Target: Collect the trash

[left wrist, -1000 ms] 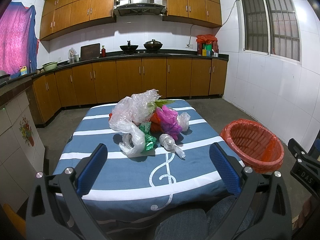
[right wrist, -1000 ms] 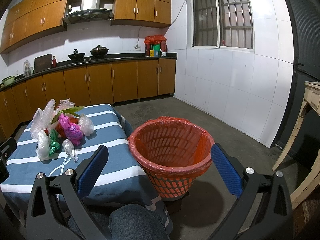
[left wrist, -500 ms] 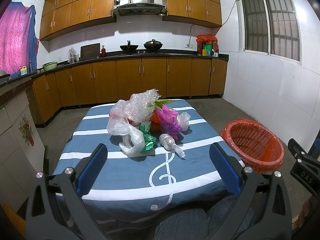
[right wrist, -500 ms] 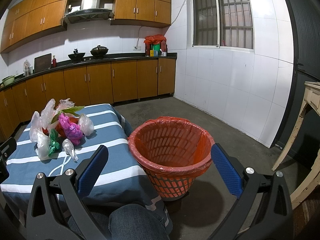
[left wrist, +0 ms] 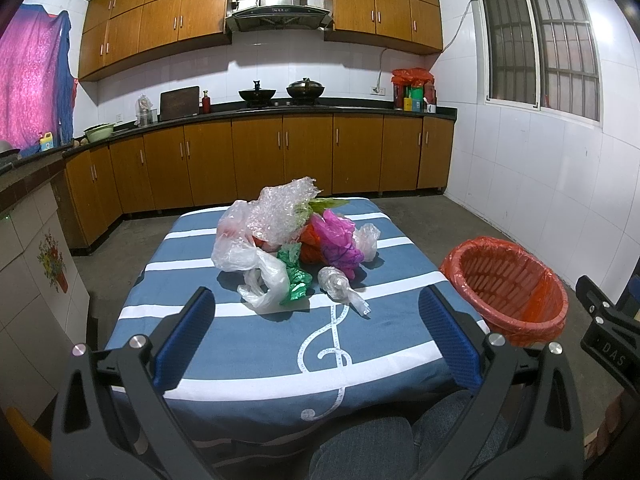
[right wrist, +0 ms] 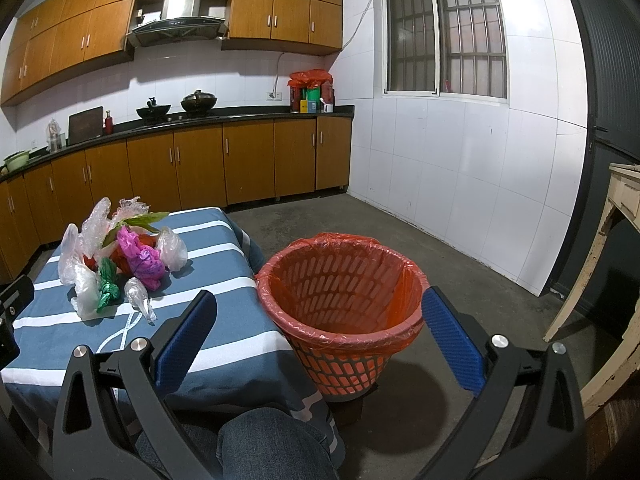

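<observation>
A heap of crumpled plastic bags (left wrist: 292,240) lies mid-table on a blue striped cloth (left wrist: 260,344): clear, white, green, orange and magenta pieces (right wrist: 140,256). A small clear twisted bag (left wrist: 340,286) lies nearest. An orange-lined mesh bin (right wrist: 340,292) stands on the floor to the table's right (left wrist: 508,284). My left gripper (left wrist: 320,336) is open, held low at the table's near edge, short of the heap. My right gripper (right wrist: 320,336) is open, facing the bin, with nothing between its fingers.
A person's denim-clad knee (right wrist: 272,444) sits below both grippers. Wooden kitchen cabinets (left wrist: 280,160) and a dark counter run along the back wall. A worn cream table leg (right wrist: 600,256) stands at the far right. Bare concrete floor (right wrist: 400,232) surrounds the bin.
The clear and white bags at the heap's left side have settled and shifted shape a little. Both grippers are nearly still and stay open.
</observation>
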